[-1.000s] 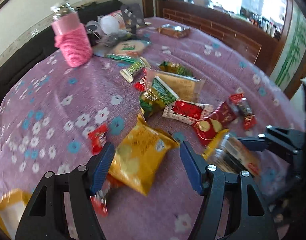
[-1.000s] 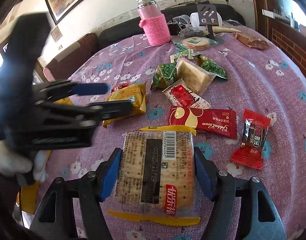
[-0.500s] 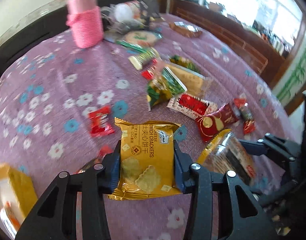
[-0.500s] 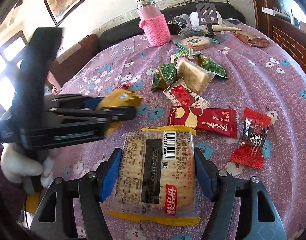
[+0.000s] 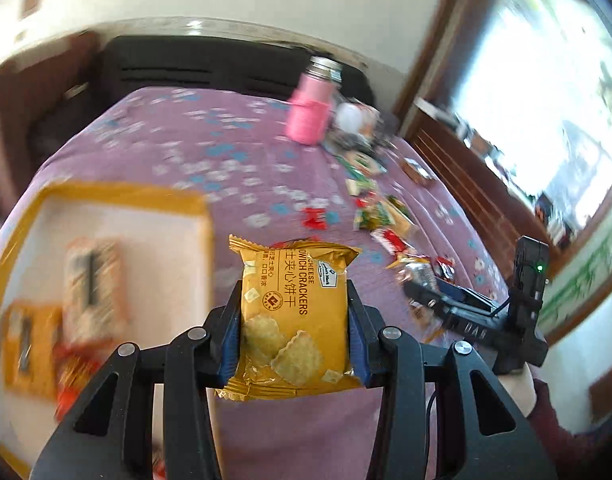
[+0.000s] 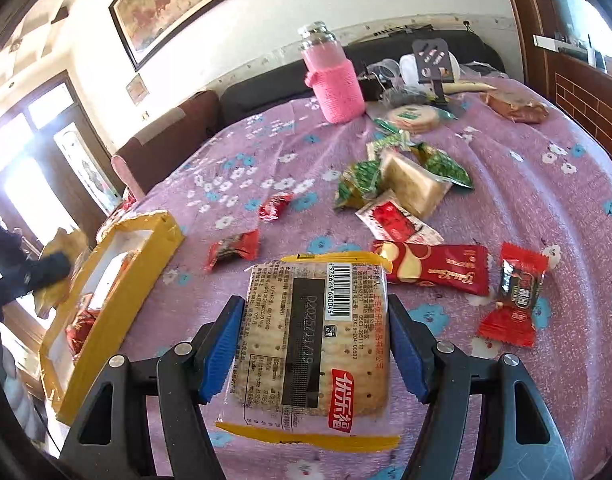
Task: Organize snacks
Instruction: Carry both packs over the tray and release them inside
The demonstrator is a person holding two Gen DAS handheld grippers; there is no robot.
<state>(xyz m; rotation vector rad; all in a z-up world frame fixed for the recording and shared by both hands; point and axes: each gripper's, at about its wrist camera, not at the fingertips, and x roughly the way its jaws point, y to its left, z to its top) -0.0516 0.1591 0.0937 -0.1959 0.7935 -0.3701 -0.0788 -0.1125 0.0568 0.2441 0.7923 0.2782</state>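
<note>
Now | left tool [image 5: 293, 328] grips one yellow cracker packet [image 5: 291, 316] | right tool [image 6: 316, 344] grips one clear cracker pack [image 6: 316, 340]

Bright daylight, blown-out window [image 5: 546, 92] glare — left view motion-blurred, right sharp, fisheye-curved edges

A yellow cracker packet [image 5: 293, 312] hangs upright, lifted just right of the yellow box [image 5: 117, 200]. A clear cracker pack [image 6: 314, 336], barcode up, sits right of that box.
</note>
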